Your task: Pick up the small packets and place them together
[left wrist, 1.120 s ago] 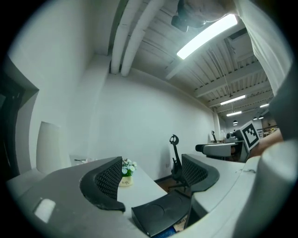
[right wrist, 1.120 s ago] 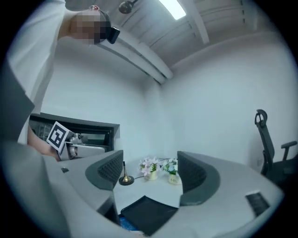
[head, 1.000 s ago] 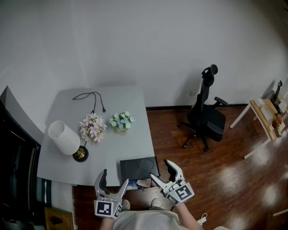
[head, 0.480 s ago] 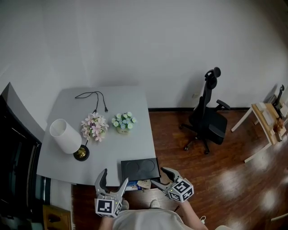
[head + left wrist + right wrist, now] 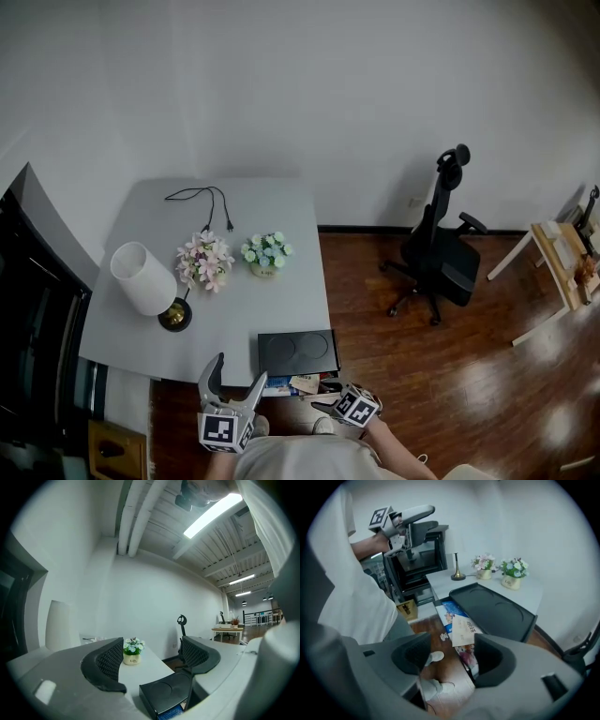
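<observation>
Beyond the right gripper [image 5: 450, 658], jaws closing empty: packets [image 5: 462, 630].

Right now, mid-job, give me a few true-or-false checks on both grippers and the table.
The left gripper is open and empty. True.
The right gripper is shut on a packet. False: its jaws have just been closing but stand apart, the packets beyond them ungripped.
The black tray sits at the table's near edge. True.
The lamp lies on the floor. False: it stands on the table.
</observation>
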Available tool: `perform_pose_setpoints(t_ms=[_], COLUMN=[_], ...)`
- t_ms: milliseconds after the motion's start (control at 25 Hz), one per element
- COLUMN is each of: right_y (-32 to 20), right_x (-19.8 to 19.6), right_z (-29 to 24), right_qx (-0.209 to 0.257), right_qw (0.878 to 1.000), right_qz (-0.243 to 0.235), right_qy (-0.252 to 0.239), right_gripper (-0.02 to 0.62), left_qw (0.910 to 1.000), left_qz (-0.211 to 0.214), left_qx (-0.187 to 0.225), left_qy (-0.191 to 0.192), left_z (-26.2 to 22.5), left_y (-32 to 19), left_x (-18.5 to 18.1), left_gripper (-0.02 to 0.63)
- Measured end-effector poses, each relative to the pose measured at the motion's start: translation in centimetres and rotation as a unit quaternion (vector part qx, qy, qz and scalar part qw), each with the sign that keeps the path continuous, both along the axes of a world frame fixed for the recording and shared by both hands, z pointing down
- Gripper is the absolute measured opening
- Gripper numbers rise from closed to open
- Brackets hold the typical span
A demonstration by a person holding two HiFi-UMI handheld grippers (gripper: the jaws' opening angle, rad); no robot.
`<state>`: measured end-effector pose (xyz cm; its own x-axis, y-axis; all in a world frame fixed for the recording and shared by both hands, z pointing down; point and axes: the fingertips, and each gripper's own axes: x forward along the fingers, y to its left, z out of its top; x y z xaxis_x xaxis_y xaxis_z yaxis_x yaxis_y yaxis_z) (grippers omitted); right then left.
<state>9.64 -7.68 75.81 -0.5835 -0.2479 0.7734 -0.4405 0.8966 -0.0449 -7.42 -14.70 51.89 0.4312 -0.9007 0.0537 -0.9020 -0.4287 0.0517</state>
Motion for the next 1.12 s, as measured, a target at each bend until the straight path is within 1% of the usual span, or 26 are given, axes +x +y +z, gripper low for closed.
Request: perform_pose_setpoints(t_ms=[40, 80, 160, 280, 320, 440, 520, 640, 720, 800, 840, 920, 960, 1000, 1120], right_y=[0.0, -0.1, -0.6, -1.8, -2.2, -3.0, -3.4, -3.8, -4.0, -4.3, -4.4, -4.4, -4.4, -4.4, -4.5], right_x=[-0.2, -0.3, -0.2, -0.8, -1.3, -2.8, -3.4, -4.0, -4.2, -4.5, -4.5, -4.2, -4.0, -3.8, -3.2], right_z=[0.4, 0.7, 1.2, 1.2, 1.3, 2.1, 2.2, 2.3, 2.3, 2.3, 2.4, 2.8, 2.9, 2.9, 3.0], right_qx=[0.005, 0.008, 0.005, -0.003, -0.001, 0.006, 0.013, 0.029, 0.046, 0.076, 0.098, 0.150, 0.170, 0.181, 0.194], right_qw=[1.000, 1.000, 1.000, 0.999, 0.999, 0.998, 0.997, 0.995, 0.992, 0.985, 0.978, 0.958, 0.950, 0.945, 0.937], right_qz=[-0.010, -0.014, -0.002, 0.035, 0.041, 0.031, 0.027, 0.026, 0.020, 0.002, -0.015, -0.054, -0.067, -0.072, -0.080], right_qy=[0.010, 0.018, 0.023, 0.012, 0.014, 0.050, 0.073, 0.094, 0.118, 0.156, 0.184, 0.238, 0.253, 0.261, 0.281], right_gripper=[0.231, 0.213, 0.213, 0.212, 0.212, 0.212, 0.195, 0.190, 0.190, 0.189, 0.182, 0.148, 0.143, 0.137, 0.129], left_qw=[1.0000, 1.0000, 1.0000, 1.0000, 0.9999, 0.9999, 0.9999, 0.9999, 0.9999, 0.9998, 0.9998, 0.9997, 0.9996, 0.9996, 0.9995], left_qz=[-0.002, -0.003, -0.003, -0.002, -0.002, -0.003, -0.002, -0.006, -0.010, -0.013, -0.014, -0.017, -0.019, -0.020, -0.023], left_qx=[-0.002, -0.004, -0.007, -0.009, -0.010, -0.014, -0.014, -0.014, -0.014, -0.013, -0.014, -0.016, -0.018, -0.018, -0.019], left_qy=[0.001, 0.002, 0.002, 0.001, 0.001, 0.002, 0.001, 0.000, 0.000, 0.001, 0.002, 0.006, 0.008, 0.009, 0.009], left_z=[0.1, 0.2, 0.4, 0.6, 0.6, 0.9, 0.9, 0.9, 0.8, 0.9, 1.0, 1.3, 1.4, 1.4, 1.4], left_y=[0.1, 0.1, 0.2, 0.4, 0.4, 0.6, 0.7, 0.8, 0.8, 0.9, 0.9, 1.0, 1.1, 1.1, 1.1], left_x=[-0.1, -0.2, -0.3, -0.3, -0.3, -0.2, -0.3, -0.6, -1.0, -1.3, -1.4, -1.5, -1.6, -1.7, -2.0], left_gripper=[0.385, 0.385, 0.385, 0.385, 0.385, 0.385, 0.385, 0.385, 0.385, 0.385, 0.385, 0.385, 0.385, 0.385, 0.385])
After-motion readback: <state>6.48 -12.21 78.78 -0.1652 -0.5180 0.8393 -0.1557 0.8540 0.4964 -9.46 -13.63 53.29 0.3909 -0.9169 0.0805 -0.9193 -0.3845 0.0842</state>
